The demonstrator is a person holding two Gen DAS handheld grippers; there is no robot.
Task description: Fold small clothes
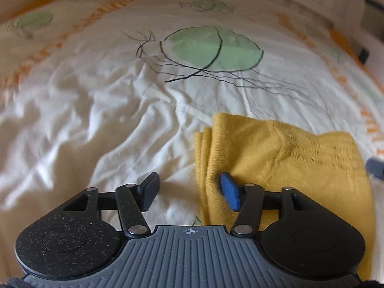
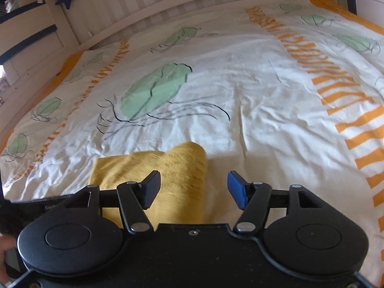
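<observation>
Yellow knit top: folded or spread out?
Folded. The yellow knit top lies as a compact bundle on the bedspread, stacked layered edges visible along its left side.

Your left gripper (image 1: 190, 192) has a grey ribbed body with a tiny white crosshair mark up front, plus two round black housings speckled with pale flecks. Black link arms pivot on shiny silver pins. One finger pad is bright blue, the other dark navy with a toothed edge. Your right gripper (image 2: 194, 190) has the same layout, but the middle body is plain matte black with a small screw at its front edge, and the housings look cleaner.
</observation>
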